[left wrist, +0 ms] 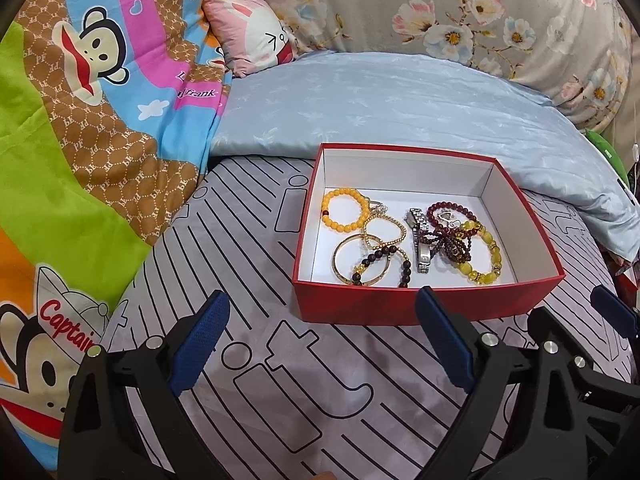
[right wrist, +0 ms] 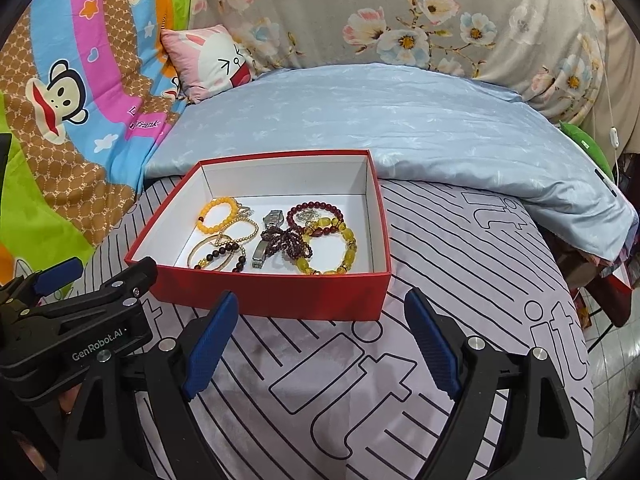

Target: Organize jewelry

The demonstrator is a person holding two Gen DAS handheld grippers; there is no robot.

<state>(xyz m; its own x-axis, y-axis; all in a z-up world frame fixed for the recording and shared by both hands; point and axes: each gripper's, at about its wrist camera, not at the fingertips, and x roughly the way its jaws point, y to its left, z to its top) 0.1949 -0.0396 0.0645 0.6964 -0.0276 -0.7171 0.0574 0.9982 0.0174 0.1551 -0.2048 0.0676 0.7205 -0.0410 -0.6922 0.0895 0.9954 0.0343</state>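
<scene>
A red box [left wrist: 400, 306] with a white inside sits on the striped grey bed sheet; it also shows in the right wrist view [right wrist: 280, 292]. Inside lie an orange bead bracelet [left wrist: 345, 210], a gold bangle [left wrist: 362, 258], a dark bead bracelet [left wrist: 404, 268], a silver watch [left wrist: 421, 240], a garnet bead strand [left wrist: 450, 240] and a yellow bead bracelet [left wrist: 486, 254]. My left gripper [left wrist: 322, 308] is open and empty, just in front of the box. My right gripper [right wrist: 320, 308] is open and empty, also in front of the box.
A folded light-blue quilt [left wrist: 400, 100] lies behind the box. A colourful monkey-print blanket [left wrist: 80, 120] is on the left, a small pink pillow [left wrist: 252, 36] and a floral cover [left wrist: 460, 8] at the back. The bed's edge drops off on the right [right wrist: 600, 360].
</scene>
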